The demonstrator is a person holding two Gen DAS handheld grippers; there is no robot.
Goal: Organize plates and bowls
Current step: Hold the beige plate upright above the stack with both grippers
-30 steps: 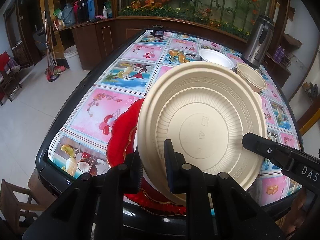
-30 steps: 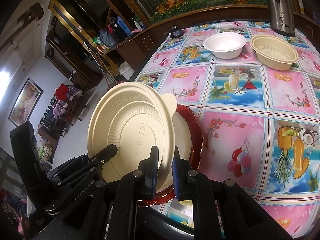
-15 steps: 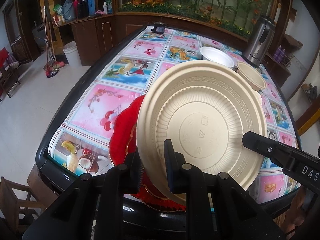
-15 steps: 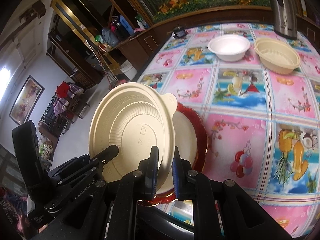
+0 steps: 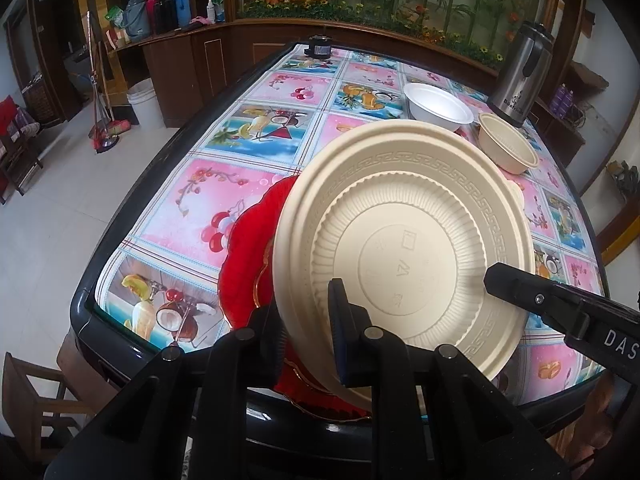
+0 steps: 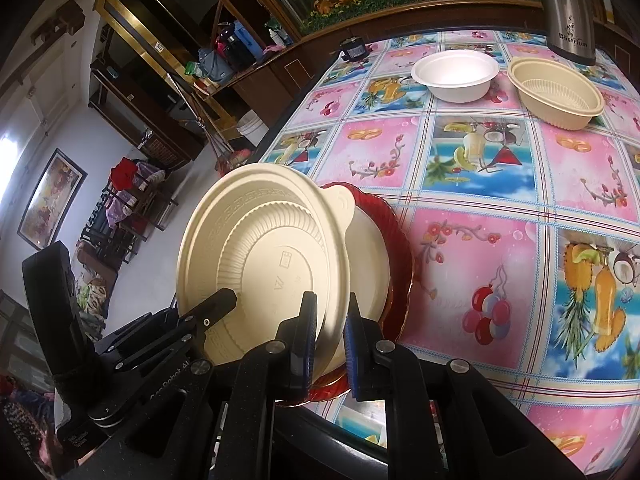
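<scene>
Table (image 5: 168,184) with a glossy fruit-print cover (image 6: 480,240) fills both views, dark rim along the near edge. On it, near the front edge, sits a red scalloped plate (image 5: 244,256) with gold trim, flat on the cover. Held up over that plate is a large cream plastic plate (image 5: 404,248), tilted steeply so its ribbed underside faces both cameras; key-pattern band around the rim, small tab handle on the upper edge (clear in the right wrist view, (image 6: 340,204)). A second pale dish (image 6: 372,264) shows behind it, between the cream plate and the red one; can't tell whether it rests on the red plate or is lifted with the cream one. Left gripper (image 5: 308,328) is nearly closed, pinching the cream plate's lower rim, one pad in front on the underside, the other behind. Right gripper (image 6: 332,340) is likewise pinched on the same plate's rim at another spot, blue pads either side of the edge; its black finger also pokes into the left wrist view at right. Both claws clamp the same plate, apart from each other along the rim. Far end of the table: white bowl (image 5: 438,106) and cream ribbed bowl (image 5: 508,148), upright, just beside each other, not touching as far as I can see. Steel thermos jug (image 5: 520,80) stands behind the cream bowl. Small black object (image 5: 320,46) at the far table edge, too small to identify.
</scene>
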